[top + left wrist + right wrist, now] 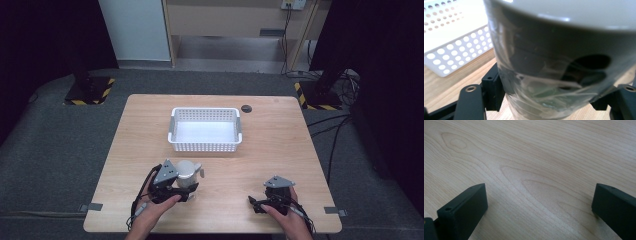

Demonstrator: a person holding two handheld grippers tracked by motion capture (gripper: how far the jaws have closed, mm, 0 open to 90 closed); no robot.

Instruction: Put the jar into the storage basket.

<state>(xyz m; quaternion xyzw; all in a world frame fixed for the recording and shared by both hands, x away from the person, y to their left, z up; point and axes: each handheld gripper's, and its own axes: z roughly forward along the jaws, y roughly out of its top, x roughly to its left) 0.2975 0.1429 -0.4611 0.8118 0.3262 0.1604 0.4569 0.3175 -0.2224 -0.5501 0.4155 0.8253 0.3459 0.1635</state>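
A: Two tools are on the light wooden surface, one in each hand. State of the left tool?

B: Pinching the grey cylindrical cup. In the left gripper view, the cup sits between the black jaws, its glossy wall pressed on both sides. No earlier picture is available for comparison.

A: Cup position?

B: Upright on the surface, near the person's edge, left of centre. The white perforated plastic basket stands just beyond it, apart from it. The left gripper view shows the basket wall behind the cup, to the left.

A: Right tool?

B: Spread. In the right gripper view, the two jaws stand wide apart over bare wood grain, with nothing between them. It rests low at the near right of the surface, well apart from the cup.
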